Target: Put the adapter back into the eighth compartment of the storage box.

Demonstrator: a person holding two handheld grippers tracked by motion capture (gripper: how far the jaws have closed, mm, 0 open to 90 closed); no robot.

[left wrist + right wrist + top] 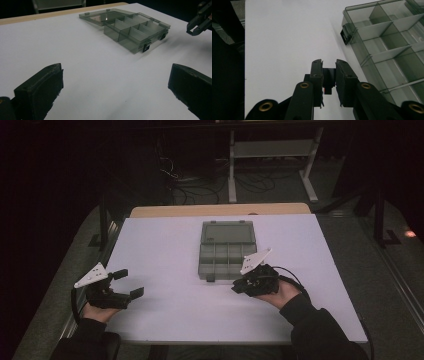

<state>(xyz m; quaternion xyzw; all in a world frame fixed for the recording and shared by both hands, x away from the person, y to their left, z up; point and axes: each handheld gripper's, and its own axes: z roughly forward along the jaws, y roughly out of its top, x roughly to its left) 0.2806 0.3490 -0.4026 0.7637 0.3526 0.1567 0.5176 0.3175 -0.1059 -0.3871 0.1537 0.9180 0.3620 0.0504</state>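
Lying open at the middle of the white table [160,250], the clear grey organiser box [227,251] has its lid folded flat behind it and its compartments look empty. Judged light, rigid, smooth and liable to slide; the front latches [346,32] or a side wall seem the best holds. The right gripper [329,67], jaws closed on a small black part [329,80], hovers just beside the front corner. The left gripper [131,282] stands open, well apart.
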